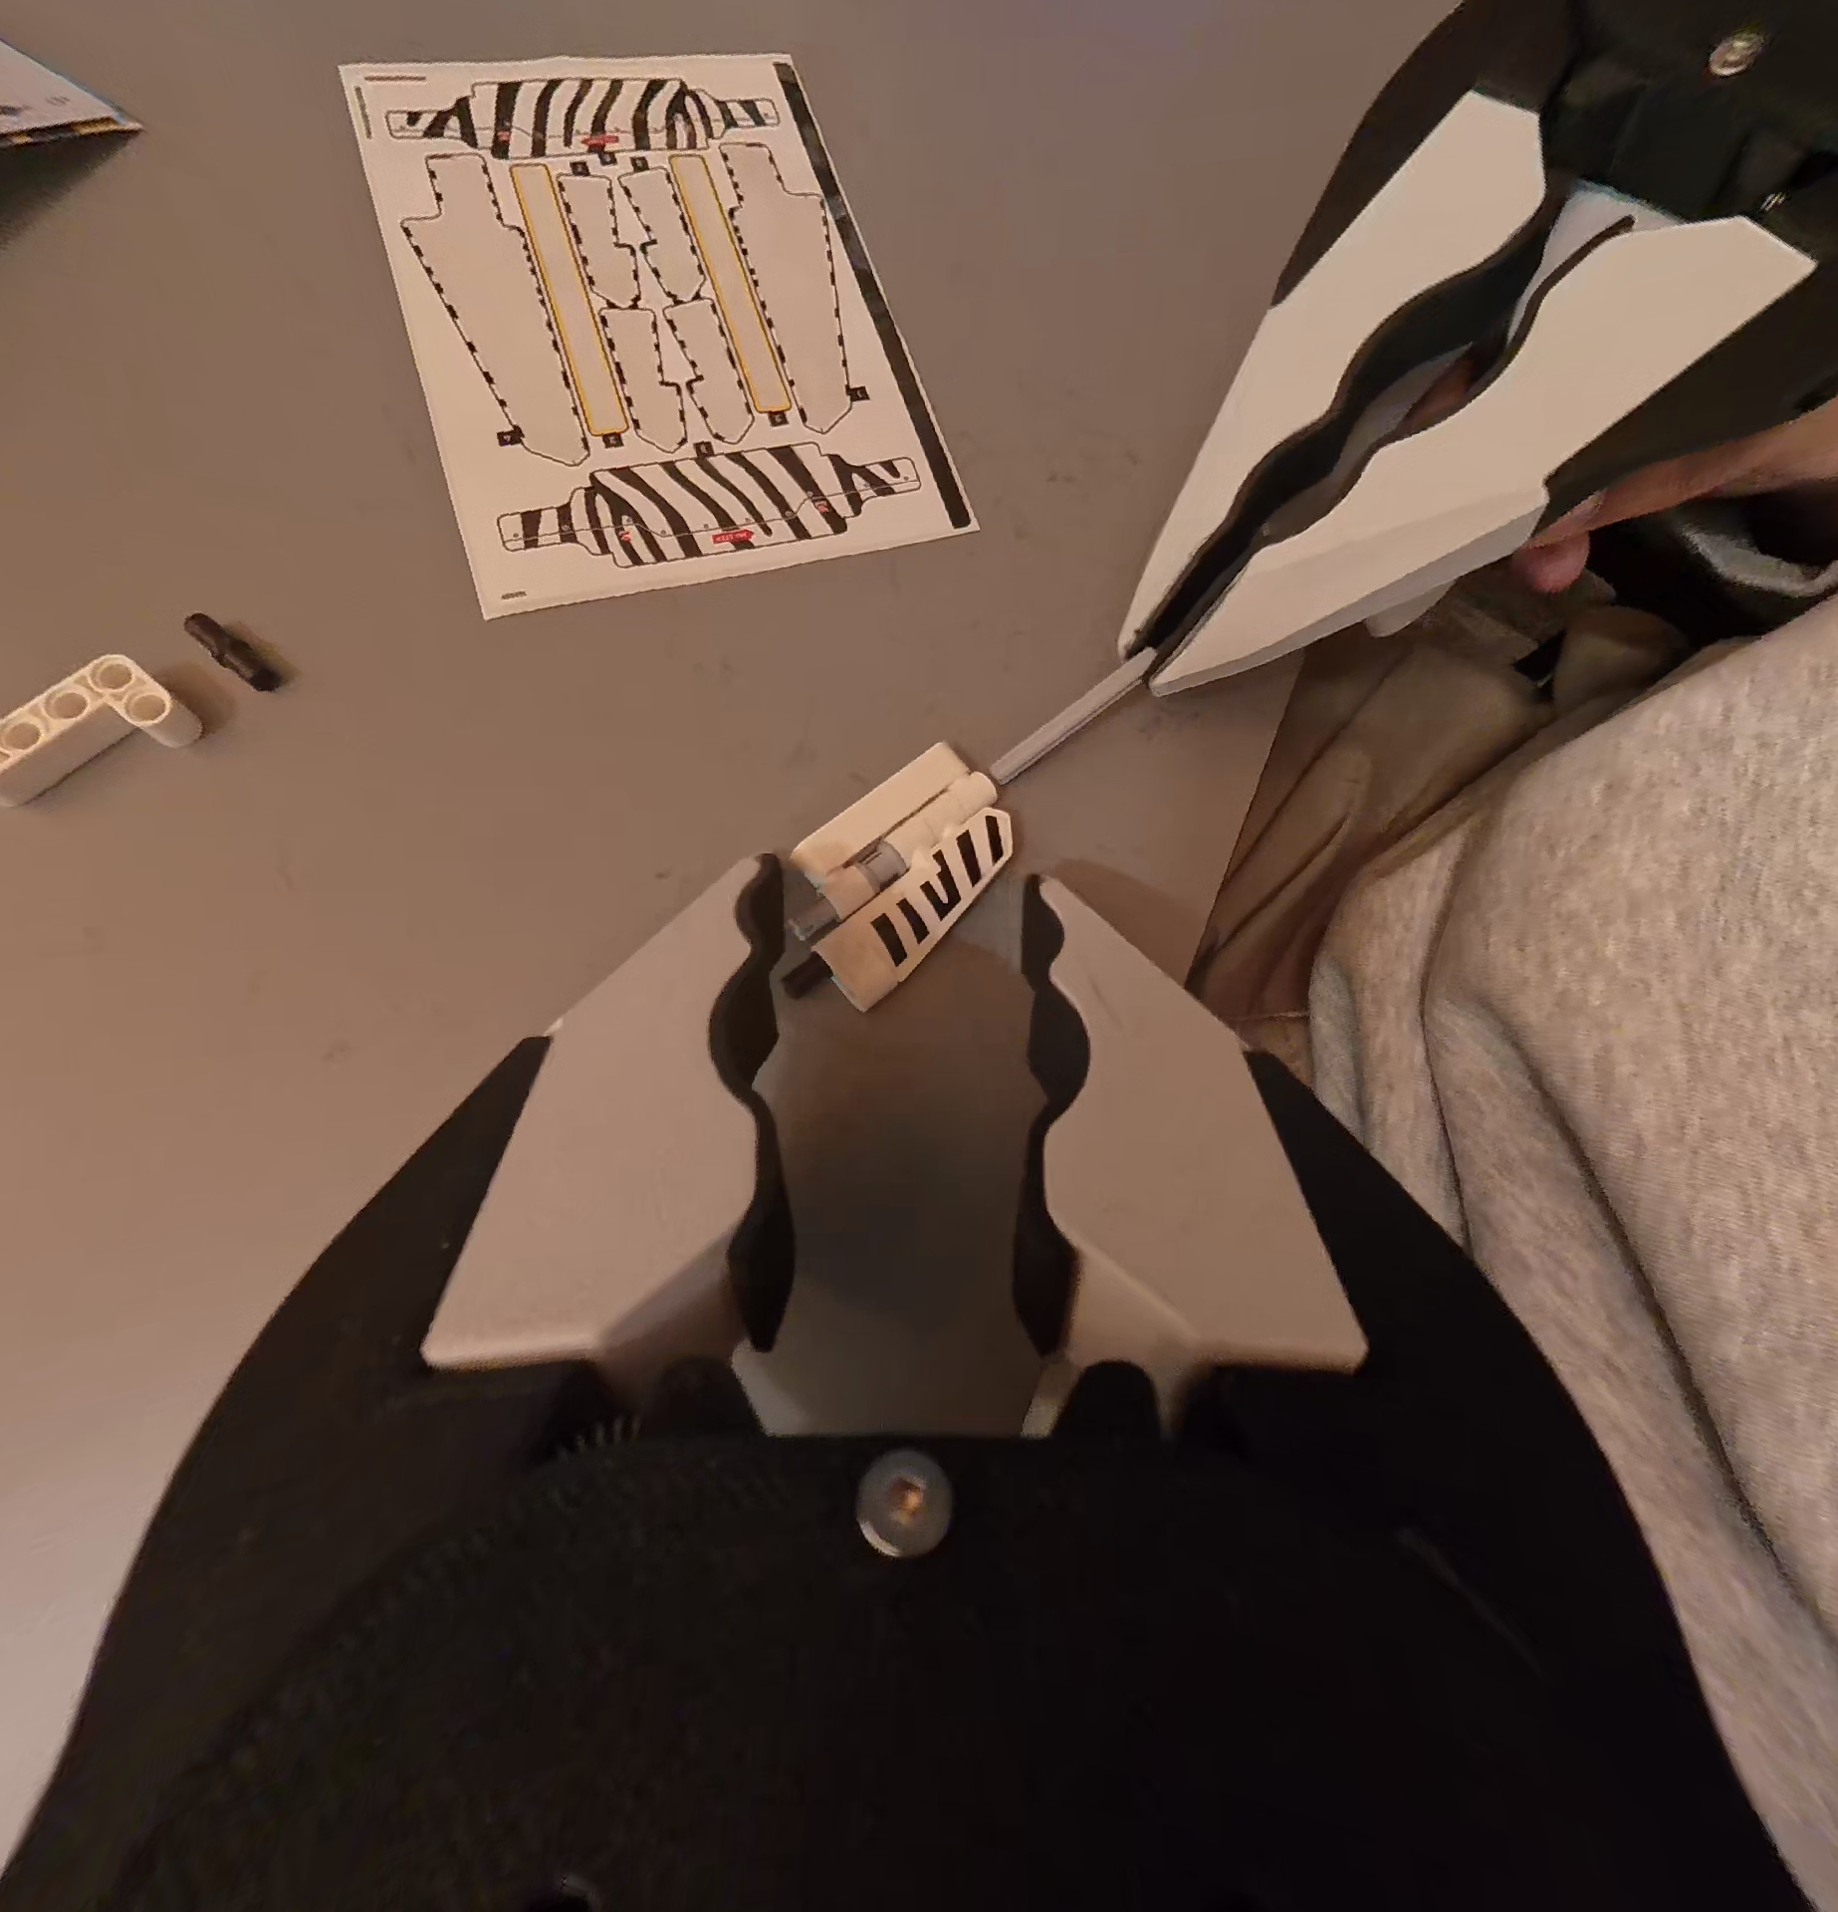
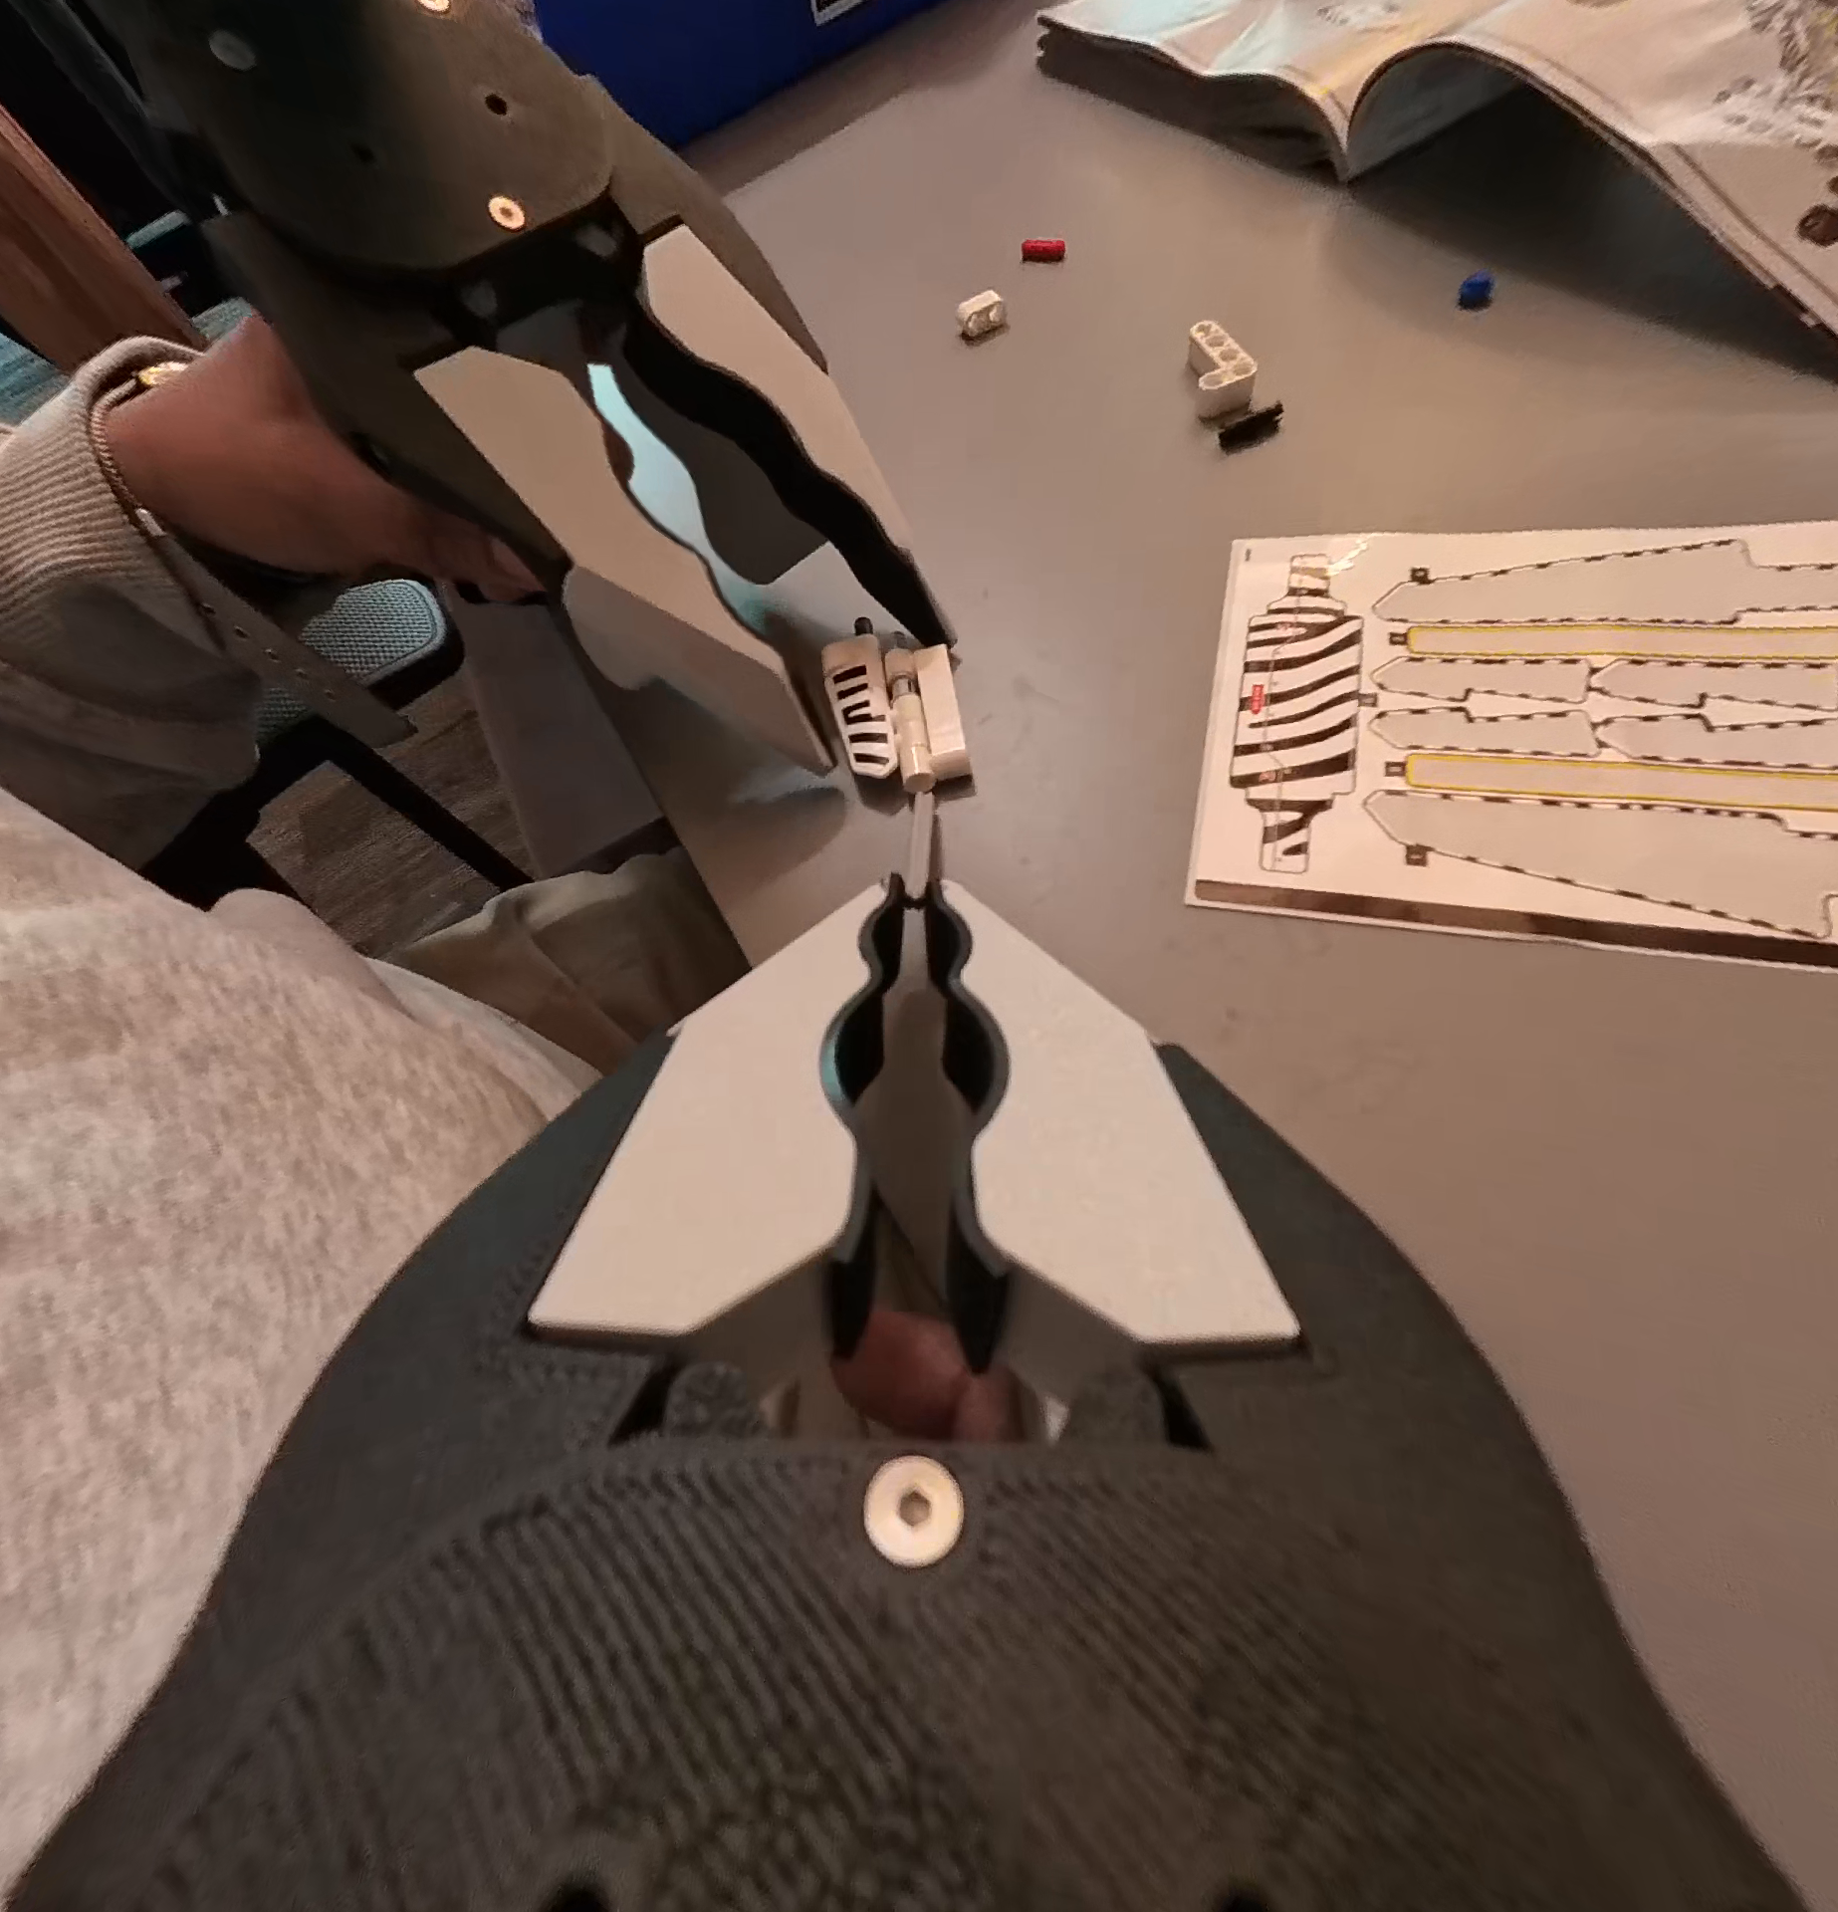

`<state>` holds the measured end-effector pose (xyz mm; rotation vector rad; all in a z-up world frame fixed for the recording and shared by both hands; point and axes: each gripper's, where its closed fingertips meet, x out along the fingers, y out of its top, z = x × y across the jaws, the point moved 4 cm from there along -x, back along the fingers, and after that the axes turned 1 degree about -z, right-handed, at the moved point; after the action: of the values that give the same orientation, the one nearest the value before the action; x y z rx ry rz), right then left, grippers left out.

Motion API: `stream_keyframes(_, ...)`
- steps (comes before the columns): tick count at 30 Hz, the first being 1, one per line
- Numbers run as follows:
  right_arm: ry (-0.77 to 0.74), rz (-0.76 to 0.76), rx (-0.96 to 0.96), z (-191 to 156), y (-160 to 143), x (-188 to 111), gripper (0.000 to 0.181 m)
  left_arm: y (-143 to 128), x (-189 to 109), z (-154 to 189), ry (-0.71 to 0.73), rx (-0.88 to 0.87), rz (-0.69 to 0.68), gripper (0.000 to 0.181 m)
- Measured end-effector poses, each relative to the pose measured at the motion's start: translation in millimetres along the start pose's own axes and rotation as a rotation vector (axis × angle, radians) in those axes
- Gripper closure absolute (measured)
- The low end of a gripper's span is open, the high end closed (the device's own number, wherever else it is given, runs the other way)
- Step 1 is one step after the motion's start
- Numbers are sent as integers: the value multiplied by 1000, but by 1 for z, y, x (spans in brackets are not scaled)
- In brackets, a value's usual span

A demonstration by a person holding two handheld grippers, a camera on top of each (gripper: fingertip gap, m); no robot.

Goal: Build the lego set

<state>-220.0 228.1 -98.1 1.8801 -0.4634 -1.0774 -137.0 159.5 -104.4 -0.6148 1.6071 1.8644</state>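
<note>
Two grippers meet over one small white build [image 1: 899, 895] near the tabletop [image 1: 398, 931] edge closest to the person. The left gripper [image 1: 894, 879] has its jaws spread wide around the build, which bears a black-striped panel; the build touches the left finger, but I cannot tell whether the other finger touches it. The right gripper [image 2: 913, 892] is pinched tight on one thin grey rod [image 2: 923, 836], whose far end points into the build's side.

Further in lies one sticker sheet [image 1: 646, 321] with two zebra-striped stickers and two long yellow-edged ones. Loose on the tabletop: one white L-shaped beam [image 2: 1220, 364] with one black pin [image 2: 1249, 422] just beside it, one small white piece [image 2: 982, 314], one red piece [image 2: 1042, 249] and one blue piece [image 2: 1475, 289]. One open booklet [image 2: 1515, 93] sits at the far edge.
</note>
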Motion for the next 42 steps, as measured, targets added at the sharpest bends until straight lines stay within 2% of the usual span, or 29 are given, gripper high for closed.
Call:
stream_keyframes(5,10,-39,1,2,-1,0,178,-2,-8,-5,57,9,16,131)
stream_keyframes(19,55,-103,54,8,3,7,178,-7,-5,-1,43,39,-4,140)
stream_keyframes(42,119,-108,108,4,3,7,178,-7,-5,-2,55,36,-2,147)
